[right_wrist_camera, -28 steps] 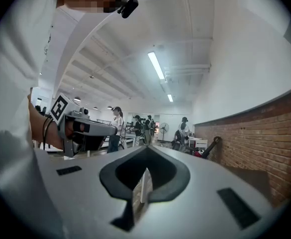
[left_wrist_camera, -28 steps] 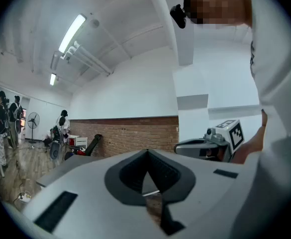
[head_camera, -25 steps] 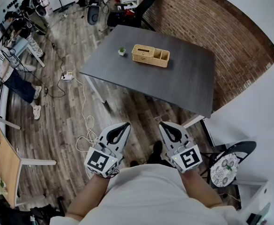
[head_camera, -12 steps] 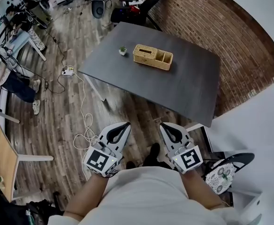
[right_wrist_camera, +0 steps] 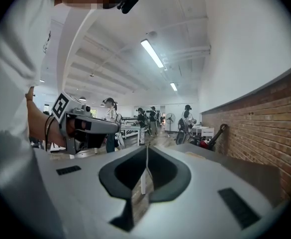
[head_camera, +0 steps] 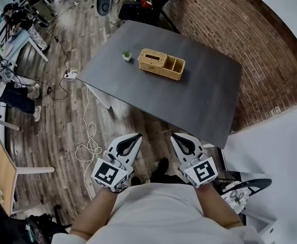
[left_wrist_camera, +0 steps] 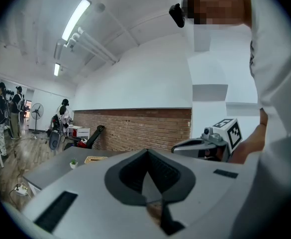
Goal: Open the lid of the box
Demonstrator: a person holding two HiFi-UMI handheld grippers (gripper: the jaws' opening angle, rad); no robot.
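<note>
A woven wicker box [head_camera: 161, 64] stands on the dark grey table [head_camera: 204, 95], toward its far side; its left part carries a lid with a slot and its right part shows open compartments. The left gripper view shows the box [left_wrist_camera: 94, 159] small and far off. Both grippers are held close to my body, well short of the table. My left gripper [head_camera: 134, 136] is shut and empty. My right gripper [head_camera: 177, 135] is shut and empty too. In each gripper view the jaws [left_wrist_camera: 146, 154] [right_wrist_camera: 146, 152] meet along a thin line.
A tiny potted plant [head_camera: 126, 56] stands left of the box. A white cable and power strip [head_camera: 69, 74] lie on the wood floor left of the table. A brick wall [head_camera: 270, 60] runs along the right. People stand at far left. A round-seated chair [head_camera: 239, 191] is at my right.
I have moved toward the table: it and the box sit larger and lower in the head view. Both grippers keep their place in front of my body, still shut.
</note>
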